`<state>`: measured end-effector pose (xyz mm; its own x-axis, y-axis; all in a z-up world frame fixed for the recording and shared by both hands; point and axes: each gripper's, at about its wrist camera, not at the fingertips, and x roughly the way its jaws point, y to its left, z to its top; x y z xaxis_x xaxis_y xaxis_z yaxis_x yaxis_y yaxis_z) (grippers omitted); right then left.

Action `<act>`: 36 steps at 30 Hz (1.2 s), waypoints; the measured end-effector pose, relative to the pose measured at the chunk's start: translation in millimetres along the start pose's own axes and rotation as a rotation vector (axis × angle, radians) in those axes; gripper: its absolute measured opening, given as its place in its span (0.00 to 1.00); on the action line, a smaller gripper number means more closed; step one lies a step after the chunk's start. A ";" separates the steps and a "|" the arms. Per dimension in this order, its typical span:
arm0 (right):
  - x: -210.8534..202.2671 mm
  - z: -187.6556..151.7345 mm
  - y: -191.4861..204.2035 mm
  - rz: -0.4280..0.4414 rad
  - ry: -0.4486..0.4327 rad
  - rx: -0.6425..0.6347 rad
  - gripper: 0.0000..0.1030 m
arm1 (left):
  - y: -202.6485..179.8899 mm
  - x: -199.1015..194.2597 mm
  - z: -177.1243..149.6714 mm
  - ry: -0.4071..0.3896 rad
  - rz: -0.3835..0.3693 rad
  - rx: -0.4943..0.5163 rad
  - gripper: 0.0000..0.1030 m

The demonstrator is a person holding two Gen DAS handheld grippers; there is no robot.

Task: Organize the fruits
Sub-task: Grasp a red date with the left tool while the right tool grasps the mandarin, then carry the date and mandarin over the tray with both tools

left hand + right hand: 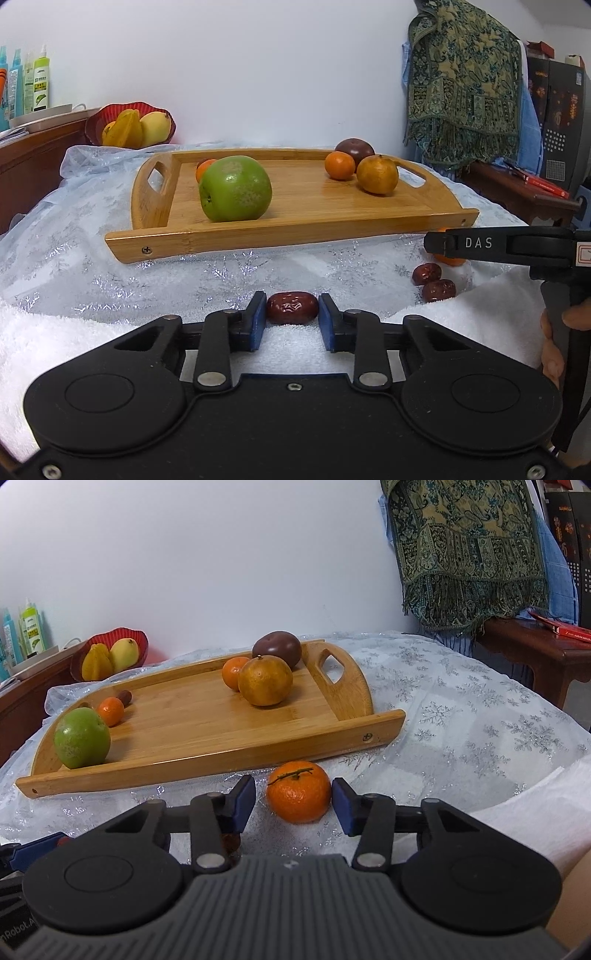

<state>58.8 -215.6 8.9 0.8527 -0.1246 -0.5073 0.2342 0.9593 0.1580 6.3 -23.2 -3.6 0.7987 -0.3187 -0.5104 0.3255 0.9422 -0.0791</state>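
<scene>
The left gripper (pixel 292 314) clamps a red date (pixel 292 307) lying on the cloth just before the tray (pixel 295 236). Right of it, the right gripper (pixel 294 800) brackets a mandarin (pixel 298 791) by the tray's near edge, its right pad touching, a sliver of gap on the left.

A plain white wall (pixel 240 74) backs the room, a patterned shawl (pixel 461 81) (fringed) hanging above dark wooden furniture (pixel 517 192).
</scene>
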 end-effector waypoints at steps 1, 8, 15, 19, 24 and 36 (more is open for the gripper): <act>0.2 0.0 -0.1 -0.003 0.000 0.001 0.47 | -0.2 0.0 0.3 -0.001 0.000 -0.002 0.27; -0.6 1.1 -1.9 -0.011 -0.001 0.012 0.41 | -1.5 -1.5 0.4 -0.010 0.006 0.004 0.27; -17.7 8.5 -4.2 0.004 -0.117 0.031 0.40 | 1.1 -11.4 11.5 -0.090 0.013 0.022 0.27; -20.6 24.5 -4.8 0.034 -0.169 0.017 0.40 | 6.2 -14.9 27.0 -0.132 0.010 0.034 0.27; -14.5 50.0 -3.9 0.049 -0.222 -0.020 0.40 | 18.0 -10.1 50.8 -0.176 0.029 0.017 0.27; 20.3 63.2 1.5 0.042 -0.141 -0.080 0.40 | 17.9 33.2 97.4 -0.173 -0.015 -0.017 0.27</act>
<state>106.0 -232.8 52.4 0.9193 -0.1134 -0.3769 0.1644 0.9807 0.1059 87.9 -26.9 61.5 0.8693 -0.3447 -0.3542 0.3310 0.9382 -0.1007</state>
